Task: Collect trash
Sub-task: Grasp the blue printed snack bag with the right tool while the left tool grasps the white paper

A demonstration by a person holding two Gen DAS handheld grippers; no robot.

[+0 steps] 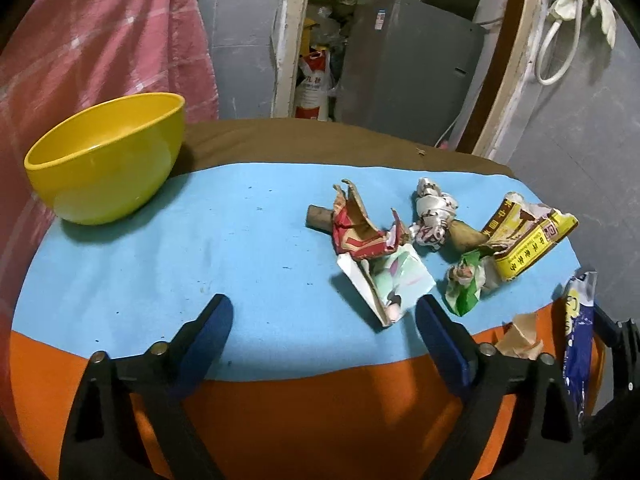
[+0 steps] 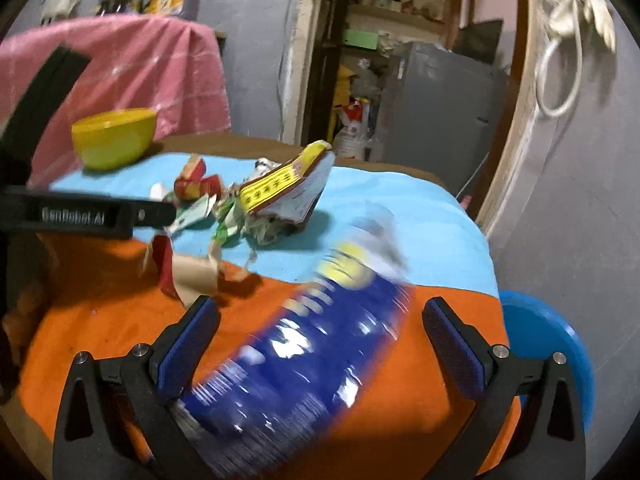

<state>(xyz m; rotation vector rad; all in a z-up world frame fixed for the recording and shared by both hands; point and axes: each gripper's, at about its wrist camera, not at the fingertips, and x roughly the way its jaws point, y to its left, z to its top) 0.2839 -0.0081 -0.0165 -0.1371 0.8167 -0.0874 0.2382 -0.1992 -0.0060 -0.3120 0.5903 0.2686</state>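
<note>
The left gripper is being held with its fingers wide apart above the counter, nothing lying between them; its right fingertip is hanging just beside the near corner of a pale green and white wrapper. The right gripper is likewise being kept spread, and a blue snack bag, blurred, is lying between its fingers; whether either pad is touching the bag cannot be told.

Taking the blue cloth as the landmark: the trash is being shown gathered on its right half. A crumpled red wrapper is lying just behind the pale wrapper, a white crumpled paper to its right, then a yellow torn carton with a green wrapper in front of it. A brown paper scrap is resting off the cloth's near right edge, on the orange cover. A yellow bowl is standing at the cloth's far left corner, well apart from the trash.
</note>
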